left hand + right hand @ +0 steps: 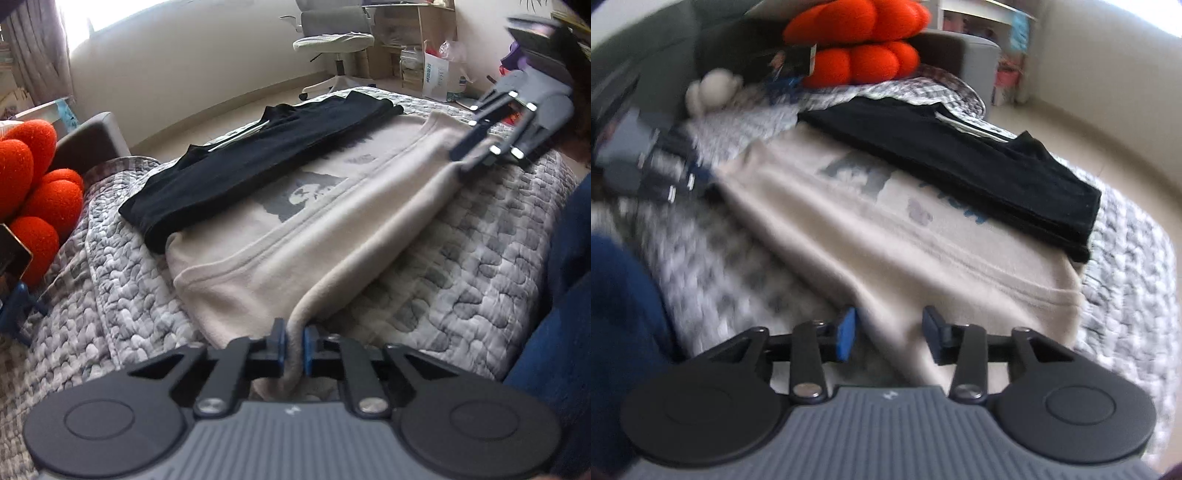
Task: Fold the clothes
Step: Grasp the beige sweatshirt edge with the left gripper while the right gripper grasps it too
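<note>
A beige garment (295, 229) with a grey print lies flat on the bed, its near long side folded over. A folded black garment (251, 162) rests along its far side. My left gripper (295, 347) is shut on the folded beige edge, and cloth fills the narrow gap between its blue pads. In the right wrist view my right gripper (890, 330) stands open over the other end of the beige garment (886, 258). The fold runs between its pads, and neither presses on it. The right gripper (461, 158) shows at the far end of the fold. The black garment (979, 173) lies beyond.
A grey quilted bedspread (461, 277) covers the bed. An orange plush cushion (37, 184) sits at the head end, with a small white plush (713, 88) nearby. A person's blue-clad leg (565, 295) is beside the bed. An office chair (332, 40) and shelves (413, 37) stand beyond.
</note>
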Available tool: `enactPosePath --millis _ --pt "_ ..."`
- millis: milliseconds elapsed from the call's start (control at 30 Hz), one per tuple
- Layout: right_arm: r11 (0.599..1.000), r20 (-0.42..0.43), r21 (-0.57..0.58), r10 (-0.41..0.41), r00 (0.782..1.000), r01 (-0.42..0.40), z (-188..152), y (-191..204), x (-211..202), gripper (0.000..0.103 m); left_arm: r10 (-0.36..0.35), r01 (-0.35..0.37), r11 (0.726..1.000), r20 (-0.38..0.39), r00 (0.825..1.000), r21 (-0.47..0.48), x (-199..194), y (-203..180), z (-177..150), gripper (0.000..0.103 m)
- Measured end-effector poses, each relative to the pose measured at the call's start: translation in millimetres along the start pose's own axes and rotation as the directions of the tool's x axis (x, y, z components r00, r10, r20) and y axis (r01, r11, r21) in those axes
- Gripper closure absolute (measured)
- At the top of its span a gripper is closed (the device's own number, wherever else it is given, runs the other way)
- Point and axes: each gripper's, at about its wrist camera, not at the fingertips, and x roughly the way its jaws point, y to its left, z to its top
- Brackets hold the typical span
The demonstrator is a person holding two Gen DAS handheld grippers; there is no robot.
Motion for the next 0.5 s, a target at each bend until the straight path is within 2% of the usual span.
enactPosePath --millis 100,267,400,500 --pt "0.993 -0.027 -0.091 -0.073 0.997 0.07 -15 -1 -7 0.057 0.001 -0.001 1.0 0.002 1.0 -0.001 1 1 0 0.093" --pt "0.981 -0.029 -0.12 -0.156 0.987 0.151 -31 -22 -15 0.057 0.006 -0.006 1.0 0.008 1.0 0.012 1 2 0 0.093" --pt "0.973 -0.025 -0.182 -0.152 0.988 0.145 -32 -21 -13 0.059 0.023 -0.023 0.998 0.008 1.0 0.054 0 -1 0 0.091" --pt "0.959 -0.024 -0.233 -0.17 0.985 0.16 -34 -17 -14 0.068 0.035 -0.035 0.996 0.011 0.999 0.078 0 -2 -2 0.088"
